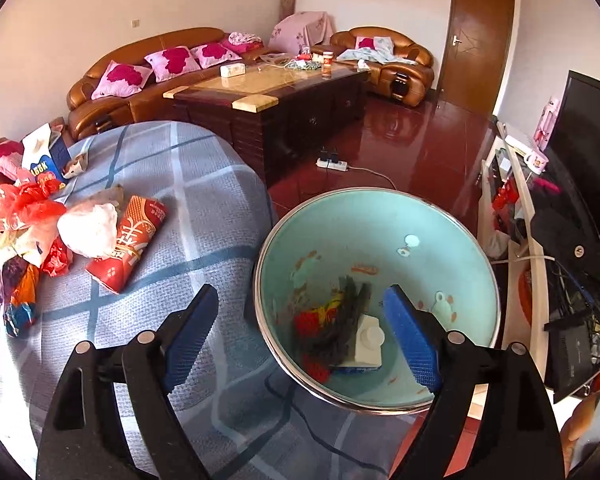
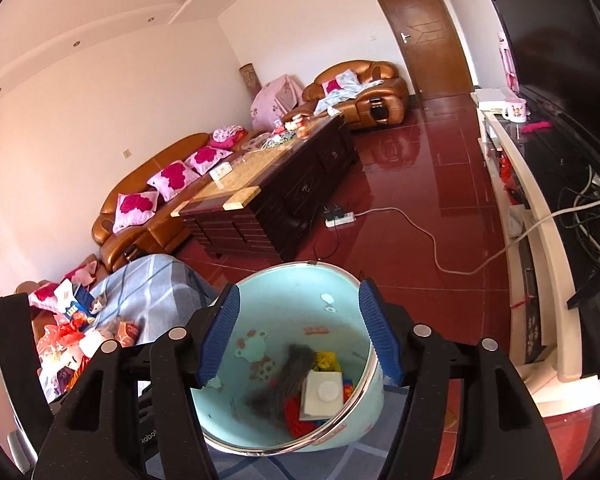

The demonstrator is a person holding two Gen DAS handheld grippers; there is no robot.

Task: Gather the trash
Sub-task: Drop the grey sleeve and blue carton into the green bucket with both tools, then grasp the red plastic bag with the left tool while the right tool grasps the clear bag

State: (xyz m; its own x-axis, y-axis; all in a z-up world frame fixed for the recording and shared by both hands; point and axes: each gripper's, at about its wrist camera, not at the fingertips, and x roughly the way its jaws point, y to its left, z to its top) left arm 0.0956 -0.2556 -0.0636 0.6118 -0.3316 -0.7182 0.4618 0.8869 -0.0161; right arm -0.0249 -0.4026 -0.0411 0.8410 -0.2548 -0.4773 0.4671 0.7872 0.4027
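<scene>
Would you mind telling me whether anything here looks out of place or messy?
Yes: a heap of crumpled plastic bags and wrappers and a flattened red paper carton lie loose on the blue checked cloth, outside the pale green bin.

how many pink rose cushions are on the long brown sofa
3 in the row: one at the near end, one in the middle, one further along. A pink bundle past them may be a fourth; I cannot tell.

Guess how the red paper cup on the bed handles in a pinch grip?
The red cup lies on its side, looks dented: probably light and crushable. Round, so it may roll on the blanket. Thin walls likely buckle between pads; pinch gently.
</scene>
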